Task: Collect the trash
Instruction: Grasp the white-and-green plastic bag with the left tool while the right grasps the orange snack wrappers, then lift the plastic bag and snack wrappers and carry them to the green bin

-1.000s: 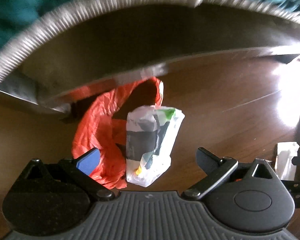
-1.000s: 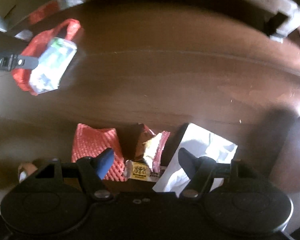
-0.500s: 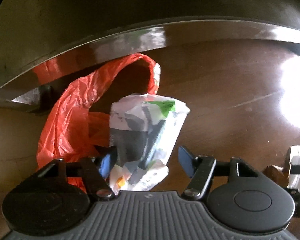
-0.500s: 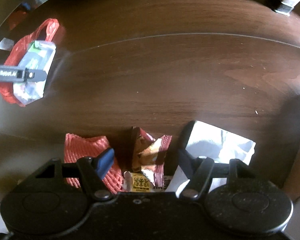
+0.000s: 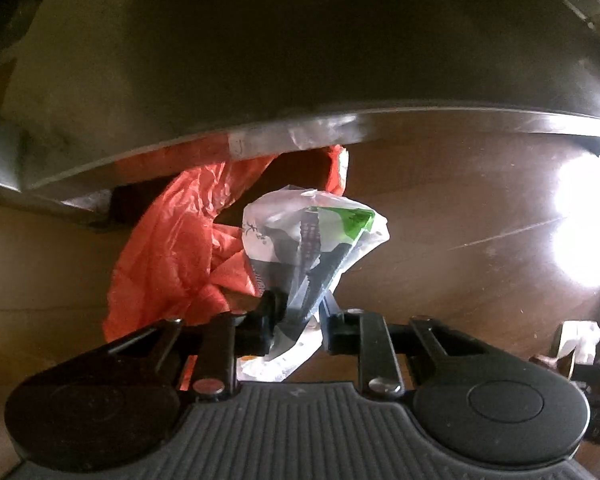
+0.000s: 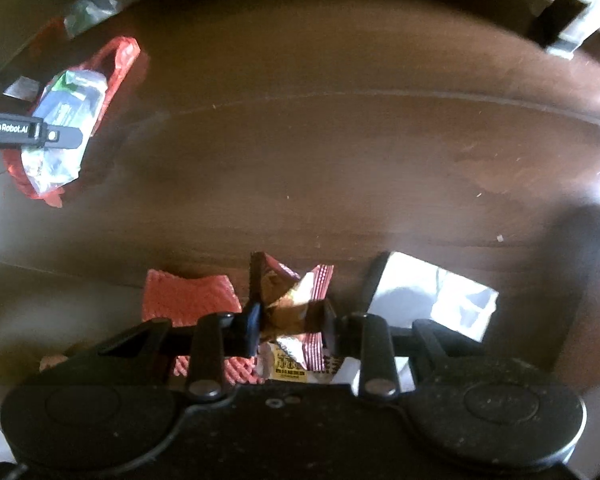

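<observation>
In the left wrist view my left gripper is shut on the lower end of a clear plastic wrapper with green and black print. An orange plastic bag lies crumpled just left of and behind it on the dark wooden table. In the right wrist view my right gripper is shut on a red and brown snack wrapper. The left gripper's finger, the clear wrapper and the orange bag show at the far left.
A red foam net sleeve lies left of the right gripper. A white paper sheet lies to its right. The table's raised rim curves behind the orange bag. A white scrap sits at the left wrist view's right edge.
Both grippers were open and have closed. The left one moved in over the clear wrapper and pinched it. The right one closed on the snack wrapper.
</observation>
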